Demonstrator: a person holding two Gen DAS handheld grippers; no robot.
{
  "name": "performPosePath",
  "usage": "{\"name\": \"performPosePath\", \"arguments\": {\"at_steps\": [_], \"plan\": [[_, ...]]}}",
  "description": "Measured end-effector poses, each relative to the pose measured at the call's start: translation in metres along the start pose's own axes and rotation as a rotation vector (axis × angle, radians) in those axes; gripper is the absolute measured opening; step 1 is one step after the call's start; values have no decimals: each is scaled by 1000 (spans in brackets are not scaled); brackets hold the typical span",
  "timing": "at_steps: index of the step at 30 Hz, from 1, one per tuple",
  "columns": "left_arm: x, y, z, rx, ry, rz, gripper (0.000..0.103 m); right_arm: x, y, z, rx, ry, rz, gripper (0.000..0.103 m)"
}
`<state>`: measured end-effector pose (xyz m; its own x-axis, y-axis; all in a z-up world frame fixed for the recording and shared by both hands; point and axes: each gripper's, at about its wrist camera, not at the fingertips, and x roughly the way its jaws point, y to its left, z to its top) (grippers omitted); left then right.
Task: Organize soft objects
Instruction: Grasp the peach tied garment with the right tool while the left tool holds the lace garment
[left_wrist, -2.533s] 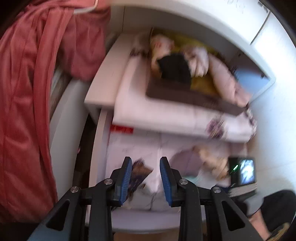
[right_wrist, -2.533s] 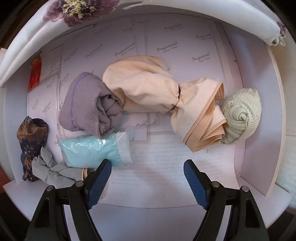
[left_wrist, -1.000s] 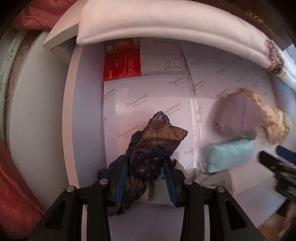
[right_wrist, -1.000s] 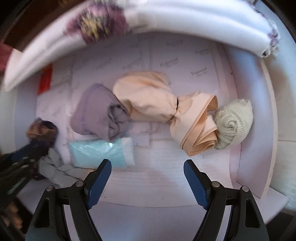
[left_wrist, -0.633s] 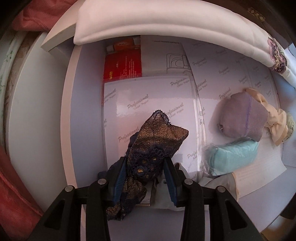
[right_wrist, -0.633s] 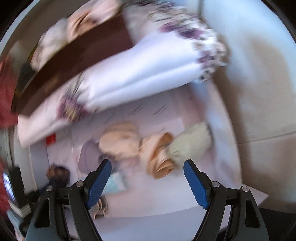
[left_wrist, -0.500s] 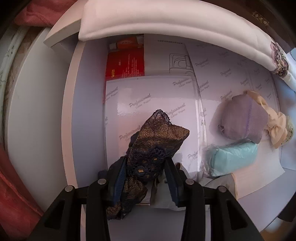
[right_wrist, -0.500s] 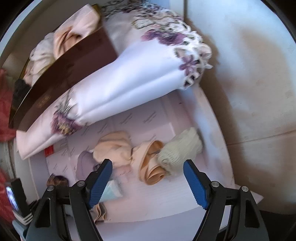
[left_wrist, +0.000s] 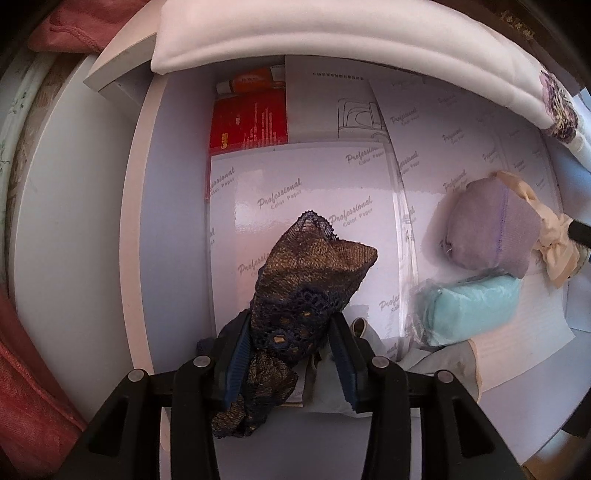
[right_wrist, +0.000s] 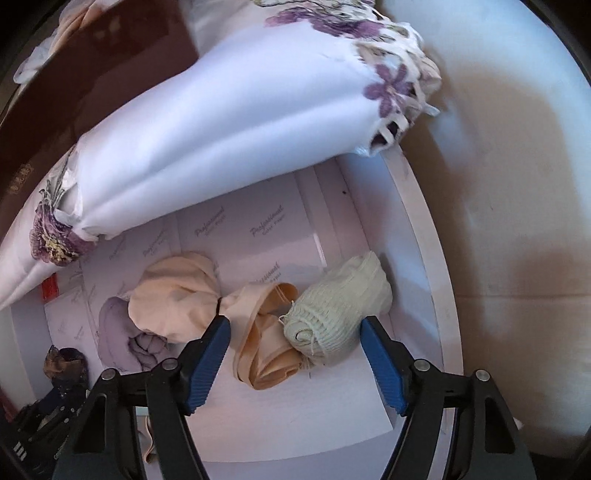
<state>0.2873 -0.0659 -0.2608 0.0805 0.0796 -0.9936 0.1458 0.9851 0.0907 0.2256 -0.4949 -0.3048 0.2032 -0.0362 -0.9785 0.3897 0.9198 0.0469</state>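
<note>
Down in the drawer (left_wrist: 177, 206), the left gripper (left_wrist: 291, 350) points straight down, its jaws pinching one dark lace garment (left_wrist: 306, 280) near the left wall. Beside it on the paper-lined floor lie one grey cloth (left_wrist: 332, 384), one pale blue bundle in clear wrap (left_wrist: 472, 306) and one lilac roll (left_wrist: 491, 229). Over toward the right wall, the right gripper (right_wrist: 295, 362) hangs steeply downward with its jaws spread and closing, gripping nothing; below the gap lie part of one peach garment (right_wrist: 184, 295) tied at the middle and one cream knitted roll (right_wrist: 332, 314), which touch each other. One folded white cloth with purple flowers (right_wrist: 221, 110) overhangs the drawer's back edge.
</note>
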Motion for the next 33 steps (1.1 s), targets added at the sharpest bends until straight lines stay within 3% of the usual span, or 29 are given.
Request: {"name": "performPosePath", "arguments": {"at_steps": [4, 7, 13, 18, 19, 20, 22, 33], "plan": [[-1, -4, 0, 6, 0, 6, 43, -15, 7, 6, -7, -48, 54, 72], [-1, -5, 0, 4, 0, 2, 43, -12, 39, 3, -154, -22, 48, 72], [-1, -1, 0, -9, 2, -7, 43, 14, 96, -8, -543, 67, -147, 66], [2, 2, -2, -11, 2, -8, 44, 40, 113, -16, -722, 119, -269, 63], [2, 2, -2, -10, 2, -9, 44, 45, 113, -16, -728, 131, -276, 52], [2, 2, -1, -10, 2, -8, 44, 49, 112, -16, -718, 139, -278, 30], [3, 2, -1, -7, 3, -5, 44, 50, 109, -16, -687, 150, -260, 22], [2, -1, -6, 0, 19, -27, 44, -5, 85, -10, -370, 237, 54, 19]]}}
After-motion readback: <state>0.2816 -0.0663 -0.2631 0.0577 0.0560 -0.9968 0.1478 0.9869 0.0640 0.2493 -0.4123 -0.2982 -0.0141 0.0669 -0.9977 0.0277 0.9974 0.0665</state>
